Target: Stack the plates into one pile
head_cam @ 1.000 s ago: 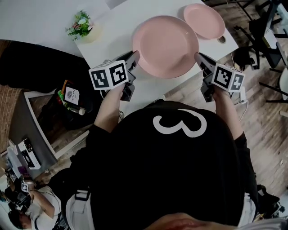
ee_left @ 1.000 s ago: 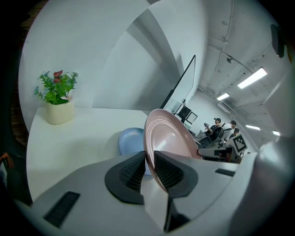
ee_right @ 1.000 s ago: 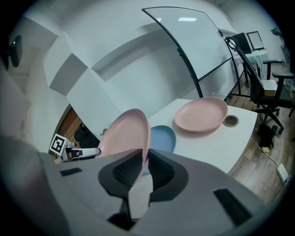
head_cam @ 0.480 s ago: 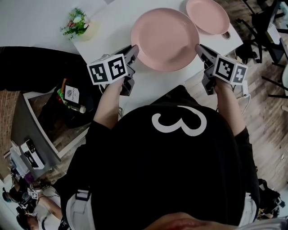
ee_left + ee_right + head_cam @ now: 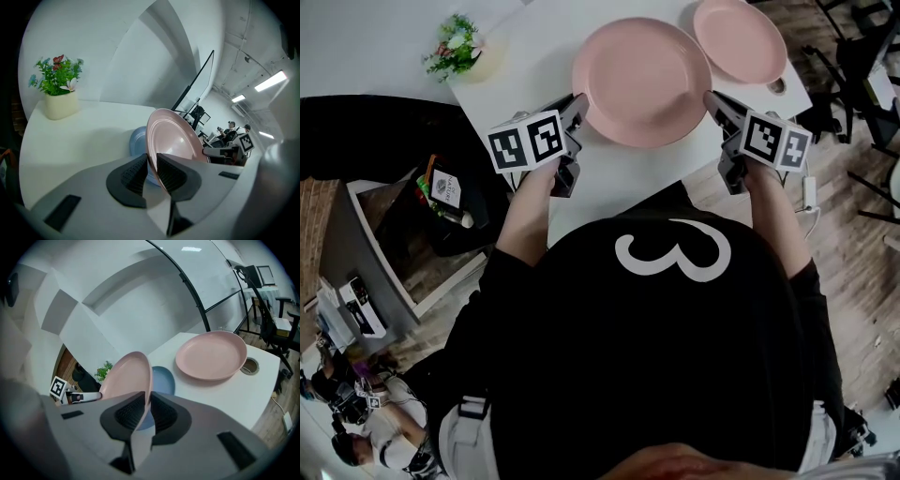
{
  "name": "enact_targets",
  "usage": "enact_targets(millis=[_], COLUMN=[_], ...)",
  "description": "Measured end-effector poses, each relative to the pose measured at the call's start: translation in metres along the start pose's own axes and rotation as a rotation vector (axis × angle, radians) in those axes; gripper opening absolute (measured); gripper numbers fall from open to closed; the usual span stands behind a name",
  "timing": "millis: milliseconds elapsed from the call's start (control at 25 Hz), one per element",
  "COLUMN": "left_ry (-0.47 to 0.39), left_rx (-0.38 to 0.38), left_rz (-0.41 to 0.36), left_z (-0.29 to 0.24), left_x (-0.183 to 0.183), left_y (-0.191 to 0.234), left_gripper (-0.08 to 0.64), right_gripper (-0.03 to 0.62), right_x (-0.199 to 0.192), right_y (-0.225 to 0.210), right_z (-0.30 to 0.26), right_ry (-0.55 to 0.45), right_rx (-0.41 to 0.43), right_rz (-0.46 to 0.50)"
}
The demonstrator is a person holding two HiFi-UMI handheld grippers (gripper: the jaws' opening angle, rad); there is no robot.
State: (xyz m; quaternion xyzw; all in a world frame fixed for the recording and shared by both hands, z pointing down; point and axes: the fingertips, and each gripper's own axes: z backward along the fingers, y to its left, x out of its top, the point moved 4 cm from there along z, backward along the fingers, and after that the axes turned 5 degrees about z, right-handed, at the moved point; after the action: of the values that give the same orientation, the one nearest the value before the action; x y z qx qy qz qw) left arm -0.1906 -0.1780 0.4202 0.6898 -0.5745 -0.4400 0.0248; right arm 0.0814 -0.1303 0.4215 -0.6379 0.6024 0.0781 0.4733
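Pink and wide, the large plate (image 5: pixel 642 80) hangs between your two claws: the left gripper (image 5: pixel 579 101) is clamped on its left rim, the right gripper (image 5: pixel 711 98) on its right rim. It sits over the blue plate (image 5: pixel 136 140) on the white table (image 5: pixel 534 56), with the smaller pink plate (image 5: pixel 739 39) at the far right. Lower both sides evenly, centre it over the blue one, and let go only once it rests. Your forearms reach forward, both grippers angled down and slightly inward.

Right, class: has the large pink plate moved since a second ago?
Yes, slightly. Measured against the small pink plate, the large pink plate has shifted away from the person, farther over the table.
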Motion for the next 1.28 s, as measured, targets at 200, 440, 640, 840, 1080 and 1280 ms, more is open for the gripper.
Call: enact_targets(millis=[200,440,640,840,1080,1280], left_ry=[0.008,0.022,0.040,0.058,0.046,0.028], left_rx=[0.033,0.073,0.104,0.136,0.169,0.175], left_rz=[0.041,0.081,0.103,0.125,0.151,0.176], left_z=[-0.013,-0.027,-0.038,-0.046,-0.057,-0.058], left_x=[0.000,-0.006,-0.009,-0.015,-0.018,-0.023], left_y=[0.006,0.015,0.021,0.024,0.018,0.020], left_gripper=[0.067,0.067,0.067,0.067,0.067,0.067], right_gripper=[0.054,0.054,0.054,0.054,0.054,0.054], right_x=[0.009,0.012,0.014,0.013,0.018,0.014], right_y=[-0.013,-0.027,-0.037,-0.045,-0.059,-0.063], right_z=[-0.016,-0.035,-0.049,-0.057,-0.062,-0.066], right_ry=[0.045,0.092,0.130,0.165,0.186,0.205], right_rx=[0.020,0.040,0.059,0.081,0.108,0.123], right_rz=[0.011,0.020,0.019,0.020,0.030,0.015])
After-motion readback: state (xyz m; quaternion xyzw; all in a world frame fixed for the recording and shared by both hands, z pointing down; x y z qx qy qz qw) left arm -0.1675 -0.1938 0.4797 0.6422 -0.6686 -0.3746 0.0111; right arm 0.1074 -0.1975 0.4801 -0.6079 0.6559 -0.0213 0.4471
